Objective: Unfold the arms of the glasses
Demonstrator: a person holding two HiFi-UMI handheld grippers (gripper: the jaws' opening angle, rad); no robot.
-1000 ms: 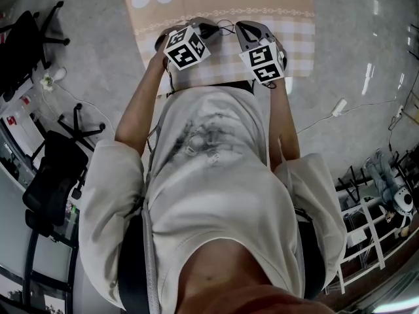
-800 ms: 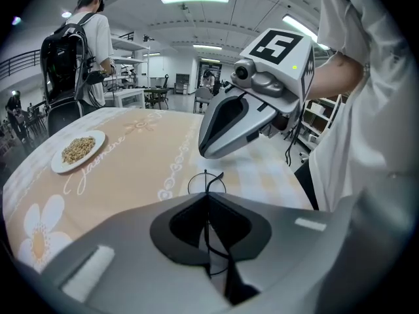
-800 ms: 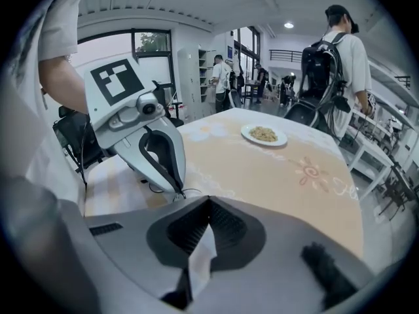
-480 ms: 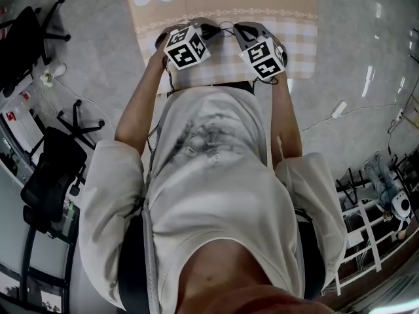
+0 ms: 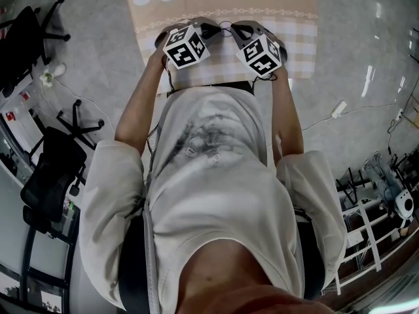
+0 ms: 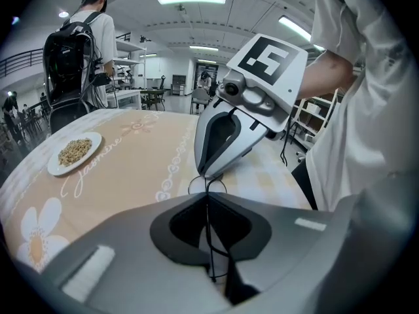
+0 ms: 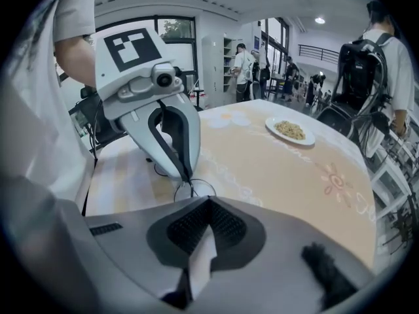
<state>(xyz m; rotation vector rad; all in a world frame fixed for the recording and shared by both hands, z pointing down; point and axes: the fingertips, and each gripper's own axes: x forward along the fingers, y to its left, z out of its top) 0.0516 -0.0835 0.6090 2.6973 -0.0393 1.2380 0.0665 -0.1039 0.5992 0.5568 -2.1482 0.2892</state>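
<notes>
**Matt plastic, fine wire, printed cloth**

The left gripper (image 6: 208, 198) and right gripper (image 7: 208, 203) have smooth, matt grey plastic shells; the right one's dark pads (image 7: 190, 231) are finely ribbed. The thin black wire glasses (image 7: 195, 190) look like faintly shiny metal. The peach flower-printed tablecloth (image 6: 131, 156) is matt cloth, the round white plate (image 6: 60, 170) at centre left is glossy, and the grey floor (image 5: 366, 57) is polished and reflective.

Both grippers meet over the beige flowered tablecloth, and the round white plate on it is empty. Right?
Not empty: the left gripper view shows the round white plate holding a heap of brownish grains. The rest holds.
</notes>
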